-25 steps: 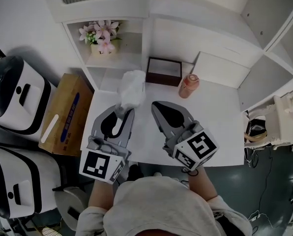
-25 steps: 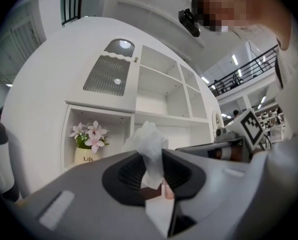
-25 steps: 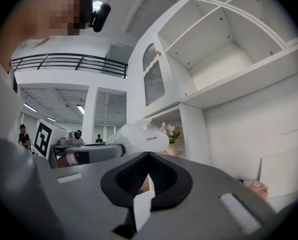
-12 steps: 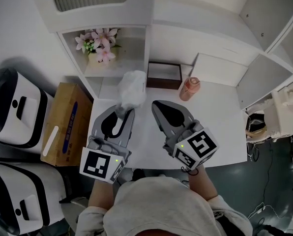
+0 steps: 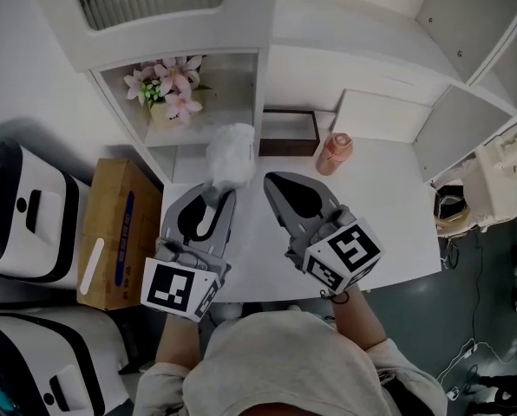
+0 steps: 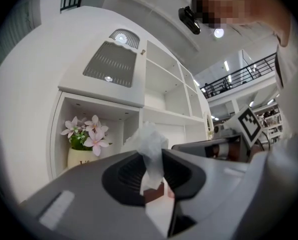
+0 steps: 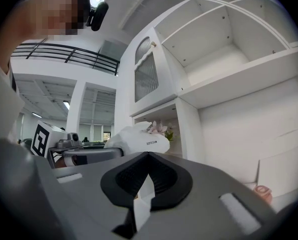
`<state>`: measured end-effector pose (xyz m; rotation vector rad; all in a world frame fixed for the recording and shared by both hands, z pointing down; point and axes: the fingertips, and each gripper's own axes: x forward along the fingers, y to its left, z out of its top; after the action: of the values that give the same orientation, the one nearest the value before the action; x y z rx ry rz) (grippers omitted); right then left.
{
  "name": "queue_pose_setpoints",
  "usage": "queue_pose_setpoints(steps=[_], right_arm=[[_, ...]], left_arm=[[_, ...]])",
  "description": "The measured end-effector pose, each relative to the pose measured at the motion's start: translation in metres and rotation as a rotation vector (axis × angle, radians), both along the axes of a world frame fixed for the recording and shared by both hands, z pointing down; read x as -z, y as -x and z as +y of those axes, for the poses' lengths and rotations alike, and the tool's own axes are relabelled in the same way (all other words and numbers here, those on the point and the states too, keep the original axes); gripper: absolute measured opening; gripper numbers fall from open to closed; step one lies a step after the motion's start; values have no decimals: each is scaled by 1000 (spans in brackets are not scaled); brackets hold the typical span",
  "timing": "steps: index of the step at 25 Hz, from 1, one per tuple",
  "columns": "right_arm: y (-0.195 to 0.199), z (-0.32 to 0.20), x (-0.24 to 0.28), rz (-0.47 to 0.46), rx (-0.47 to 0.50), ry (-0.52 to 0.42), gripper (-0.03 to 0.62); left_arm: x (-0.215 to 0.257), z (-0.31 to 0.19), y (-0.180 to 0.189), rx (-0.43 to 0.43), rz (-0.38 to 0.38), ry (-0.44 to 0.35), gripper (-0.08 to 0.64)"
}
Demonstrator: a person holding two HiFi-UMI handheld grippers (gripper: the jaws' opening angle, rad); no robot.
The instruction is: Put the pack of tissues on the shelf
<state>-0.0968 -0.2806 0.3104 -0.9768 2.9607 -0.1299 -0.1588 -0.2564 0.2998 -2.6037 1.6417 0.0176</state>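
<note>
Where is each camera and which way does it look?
Head view: on the person's head, looking down at the table; shows left gripper, right gripper, arms.
Left gripper view: rides that gripper, faces the flowers; jaws pinch the pack of tissues.
Right gripper view: rides that gripper, faces the shelf; jaws together.
All show the pack and flowers.

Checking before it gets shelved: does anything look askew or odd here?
The pack of tissues is pinched by one crumpled end in the left gripper, jutting out past its jaws. Nothing else stands out.
</note>
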Motion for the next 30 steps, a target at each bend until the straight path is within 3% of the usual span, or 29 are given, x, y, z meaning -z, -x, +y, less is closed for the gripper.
queue_pose_setpoints(steps=[16,30], right_arm=[[11,-21,-18,29,-95,22,0],[14,-38,-27,83,-149,38,0]], left_arm=[[-29,-40,22,-42,-11,41,77],[-61,-83,35,-40,-64,76,77]])
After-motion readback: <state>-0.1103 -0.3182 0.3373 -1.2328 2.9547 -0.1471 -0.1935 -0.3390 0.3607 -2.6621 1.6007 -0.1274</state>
